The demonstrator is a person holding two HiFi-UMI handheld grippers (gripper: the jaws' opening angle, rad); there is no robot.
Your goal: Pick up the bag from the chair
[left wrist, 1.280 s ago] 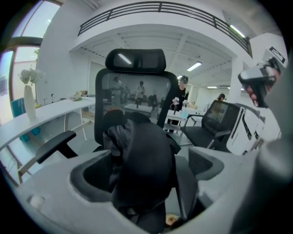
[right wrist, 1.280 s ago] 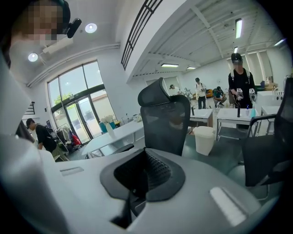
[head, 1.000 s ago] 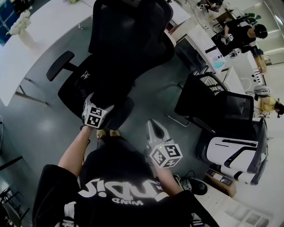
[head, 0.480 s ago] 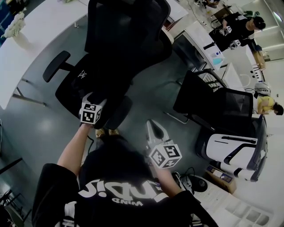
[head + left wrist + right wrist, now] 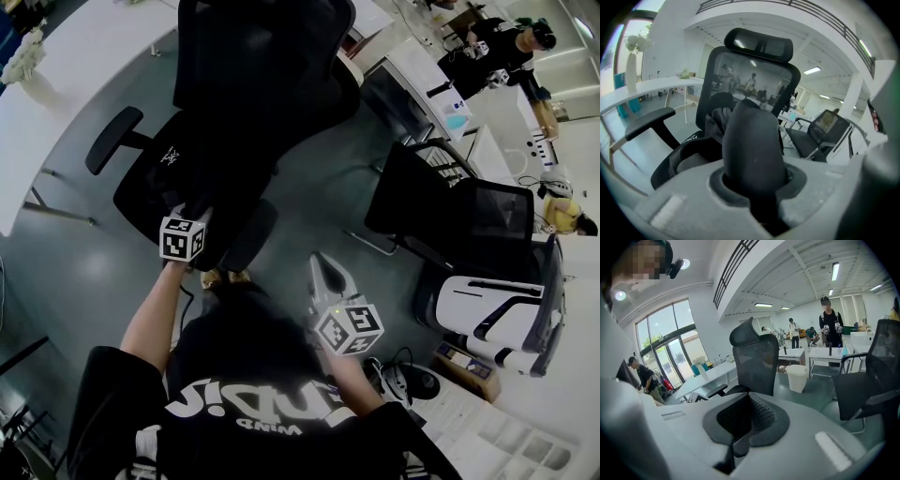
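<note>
Just short of the chair [image 5: 267, 66], close to the person's [image 5: 244, 375] body, the right gripper [image 5: 325, 267] hangs over the floor [image 5: 319, 211], its fingers [image 5: 333, 281] pressed together on nothing. At the chair's front edge the left gripper [image 5: 190, 214] points down onto the seat. Its fingers [image 5: 693, 187] have just been closing and now pinch a black fold of the bag [image 5: 752, 150], which lies on the chair's seat. The bag looks caught but not yet lifted, so a steady raise clear of the chair's armrest [image 5: 114, 139] seems next. Beyond the chair stands a white desk [image 5: 70, 98].
</note>
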